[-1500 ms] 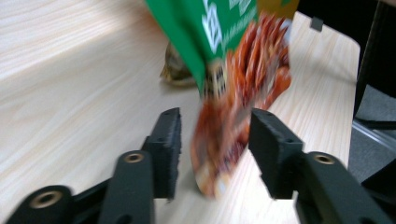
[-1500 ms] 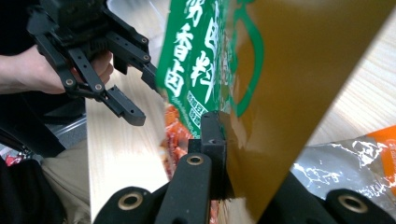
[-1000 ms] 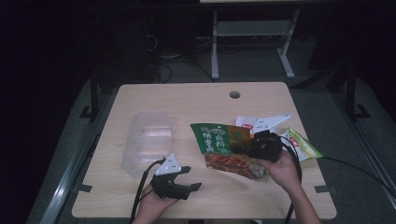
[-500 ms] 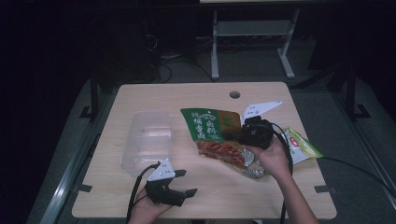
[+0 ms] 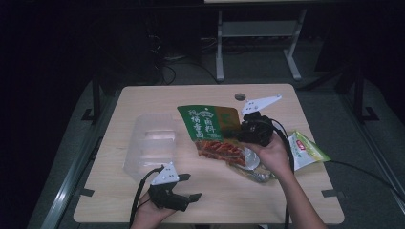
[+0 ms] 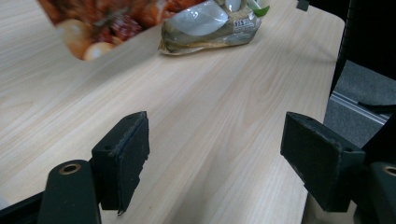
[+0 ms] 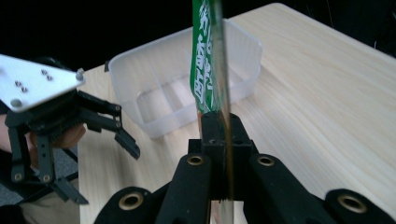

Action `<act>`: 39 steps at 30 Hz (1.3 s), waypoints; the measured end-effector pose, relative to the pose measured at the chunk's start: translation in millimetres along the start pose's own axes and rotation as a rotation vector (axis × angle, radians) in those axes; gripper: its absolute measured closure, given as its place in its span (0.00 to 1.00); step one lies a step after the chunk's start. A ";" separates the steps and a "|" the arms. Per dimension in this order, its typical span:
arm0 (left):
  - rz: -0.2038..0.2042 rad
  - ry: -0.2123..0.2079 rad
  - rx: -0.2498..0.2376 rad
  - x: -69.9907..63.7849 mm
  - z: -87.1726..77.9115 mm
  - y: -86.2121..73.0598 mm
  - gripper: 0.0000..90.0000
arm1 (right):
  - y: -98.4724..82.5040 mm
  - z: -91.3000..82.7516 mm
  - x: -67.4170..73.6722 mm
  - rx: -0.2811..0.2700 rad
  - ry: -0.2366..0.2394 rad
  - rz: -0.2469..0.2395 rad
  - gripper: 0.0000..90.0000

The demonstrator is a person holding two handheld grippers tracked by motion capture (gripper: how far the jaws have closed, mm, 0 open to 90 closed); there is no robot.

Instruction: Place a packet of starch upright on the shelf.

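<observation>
Right gripper [image 5: 244, 130] is clamping a green pouch [image 5: 210, 125] by its edge, the jaws pressed flat together on the film. Seen along the jaws in the right gripper view [image 7: 215, 135], the pouch [image 7: 208, 60] is standing edge-on, rising straight up out of the pads. In the high view the pouch is hanging tilted above the middle of the table [image 5: 157, 98], its printed face toward the camera, green at the top and a red food picture at the bottom. Its lower end is lying over a silvery packet [image 5: 255, 167] that is resting on the table under the right hand [image 5: 272, 152]. A light green packet [image 5: 305, 150] is lying flat just right of that hand, near the table's right edge.

Left gripper [image 5: 184, 193] is resting low at the near edge of the table, well apart from the pouch. Its jaws have just been opening and are standing wide with nothing between them; the left gripper view [image 6: 215, 154] is showing only bare tabletop in the gap, with the silvery packet [image 6: 210, 25] farther off.

A clear tray [image 5: 150, 143] with dividers is sitting left of the pouch, between the two grippers; whether pouch and tray are touching cannot be told.
</observation>
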State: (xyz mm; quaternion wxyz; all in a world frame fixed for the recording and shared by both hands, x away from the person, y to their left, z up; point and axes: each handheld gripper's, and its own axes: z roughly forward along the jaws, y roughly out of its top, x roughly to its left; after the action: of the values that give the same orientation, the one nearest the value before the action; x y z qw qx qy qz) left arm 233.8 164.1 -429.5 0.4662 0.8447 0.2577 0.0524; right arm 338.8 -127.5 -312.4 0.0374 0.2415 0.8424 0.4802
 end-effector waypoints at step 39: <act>-0.004 -0.028 0.002 -0.9 3.4 -0.6 0.26 | 92.7 80.8 -11.8 -0.024 0.062 -0.034 0.99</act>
State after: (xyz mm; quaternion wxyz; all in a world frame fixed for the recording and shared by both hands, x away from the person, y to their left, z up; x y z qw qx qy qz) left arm 233.9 161.4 -431.7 0.4688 0.8454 0.2527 0.0393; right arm 407.4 -29.7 -281.0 0.0225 0.2116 0.8414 0.4968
